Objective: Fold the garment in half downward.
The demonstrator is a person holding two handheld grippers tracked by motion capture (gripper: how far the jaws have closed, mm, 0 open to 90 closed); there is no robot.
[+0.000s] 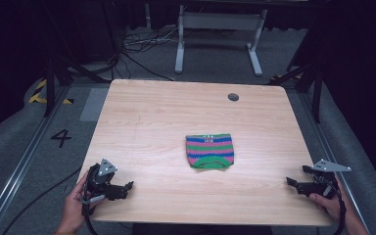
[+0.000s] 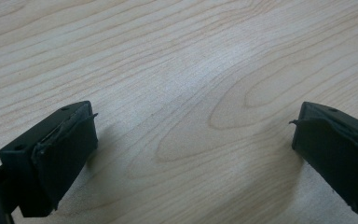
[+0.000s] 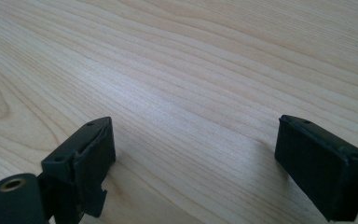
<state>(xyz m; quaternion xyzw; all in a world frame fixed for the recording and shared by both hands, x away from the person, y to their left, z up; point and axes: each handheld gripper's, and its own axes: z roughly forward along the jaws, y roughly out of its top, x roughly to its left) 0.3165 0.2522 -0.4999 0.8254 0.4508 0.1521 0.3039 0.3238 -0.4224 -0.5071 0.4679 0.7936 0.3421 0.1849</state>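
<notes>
Striped knitted cloth piece [image 1: 210, 151]: lies flat at mid-table, slightly right of centre, folded into a compact rectangle with bands of green, pink and blue; a green ribbed hem curves along its near edge, a small label sits at its far edge. Nothing touches it.

Left gripper [image 1: 126, 188]: held at the near left corner of the wooden table [image 1: 152, 112], pointing right toward the cloth, well apart from it. In the left gripper view its jaws stand wide apart over bare wood grain, nothing between them.

Right gripper [image 1: 293, 183]: held at the near right edge, pointing left, also well apart from the cloth. In the right gripper view its jaws are spread wide too, with only tabletop between.

Judgement: the cloth looks finished or not yet begun; I cannot tell which. If the step in hand is a first pick, the near hem corners are the sensible targets, one per gripper. Approach low and level, slide one pad under the edge, pinch all layers together. Gripping only the top layer would likely unfold the piece.

A grey cable port [image 1: 233, 97] sits at the far right of the table.
</notes>
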